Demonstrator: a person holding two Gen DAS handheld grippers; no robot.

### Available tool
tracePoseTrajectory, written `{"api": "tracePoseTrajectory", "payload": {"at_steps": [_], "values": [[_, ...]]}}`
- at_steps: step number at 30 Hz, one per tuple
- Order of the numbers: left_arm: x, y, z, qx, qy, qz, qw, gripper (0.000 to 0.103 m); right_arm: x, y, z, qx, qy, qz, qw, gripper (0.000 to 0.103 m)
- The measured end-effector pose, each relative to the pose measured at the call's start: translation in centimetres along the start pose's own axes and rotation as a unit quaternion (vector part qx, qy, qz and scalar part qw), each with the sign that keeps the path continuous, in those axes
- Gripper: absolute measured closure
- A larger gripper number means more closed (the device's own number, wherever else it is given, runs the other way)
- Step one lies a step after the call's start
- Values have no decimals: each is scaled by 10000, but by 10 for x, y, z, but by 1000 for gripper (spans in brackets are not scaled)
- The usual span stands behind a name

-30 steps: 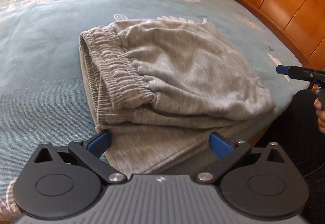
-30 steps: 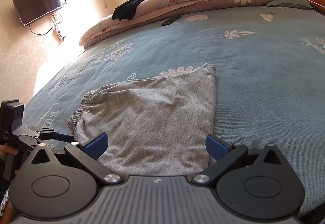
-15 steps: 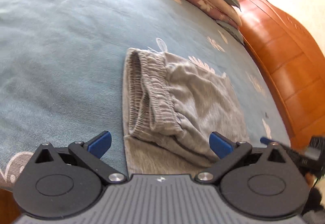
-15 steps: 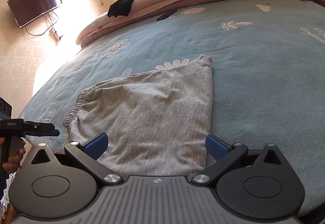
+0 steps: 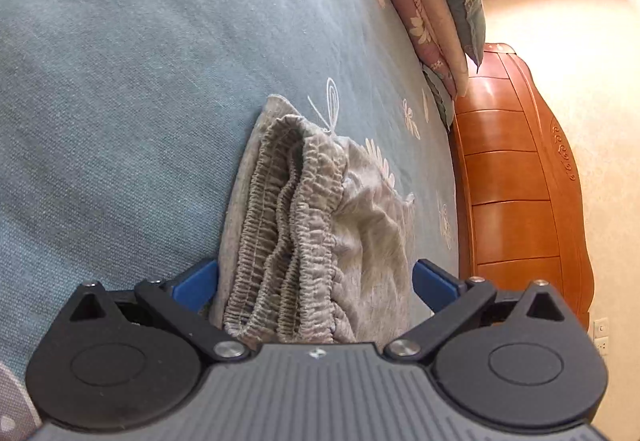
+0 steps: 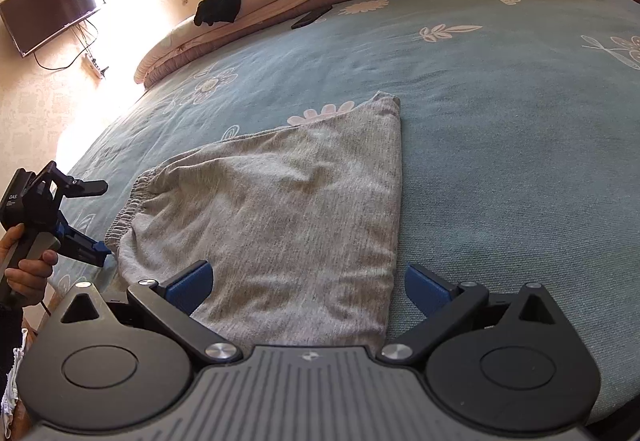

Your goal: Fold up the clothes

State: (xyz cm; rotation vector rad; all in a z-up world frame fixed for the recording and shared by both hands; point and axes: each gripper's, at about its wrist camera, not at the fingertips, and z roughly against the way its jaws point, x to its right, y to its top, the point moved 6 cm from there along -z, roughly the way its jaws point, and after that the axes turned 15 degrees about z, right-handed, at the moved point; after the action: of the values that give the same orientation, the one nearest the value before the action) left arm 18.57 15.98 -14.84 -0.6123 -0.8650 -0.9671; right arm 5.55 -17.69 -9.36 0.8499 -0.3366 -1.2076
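My left gripper (image 5: 315, 281) gapes wide around the folded grey shorts' (image 6: 280, 209) waistband, perhaps touching; my right gripper (image 6: 306, 287) hovers wide too.

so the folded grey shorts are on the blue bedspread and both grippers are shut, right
Not quite. The folded grey shorts do lie on the blue bedspread, but both wrist views show the left gripper and right gripper open.

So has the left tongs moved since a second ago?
Yes. The left tongs has swung round to the waistband end of the grey shorts, which now lie between its open fingers.
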Motion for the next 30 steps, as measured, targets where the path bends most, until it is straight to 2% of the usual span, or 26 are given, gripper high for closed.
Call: {"api": "tracePoseTrajectory", "payload": {"at_steps": [5,10,13,19,22,24,28,30], "values": [[5,13,-9,-56,-77,45,9999,1,3,0,-3,-41,-48,-56,10000,0],[-3,-4,-5,-309,-283,-8,9991,1,1,-1,-6,-101,-65,48,9999,0],[-6,-11,0,-307,-368,-122,9988,1,1,0,-4,-80,-66,147,9998,0],[11,18,-20,-158,-418,-27,9990,1,1,3,-5,-73,-22,146,9999,0],[19,24,-30,-269,-220,-82,9994,1,1,5,-2,-23,-47,169,9998,0],[19,12,-28,-465,-135,-222,9986,1,3,5,0,3,-50,138,9999,0],[3,-19,-13,-745,-259,-361,9962,1,7,5,0,0,-12,89,10000,0],[3,-23,-11,-660,-155,-517,9964,1,8,5,-1,-4,23,78,10000,0]]}}
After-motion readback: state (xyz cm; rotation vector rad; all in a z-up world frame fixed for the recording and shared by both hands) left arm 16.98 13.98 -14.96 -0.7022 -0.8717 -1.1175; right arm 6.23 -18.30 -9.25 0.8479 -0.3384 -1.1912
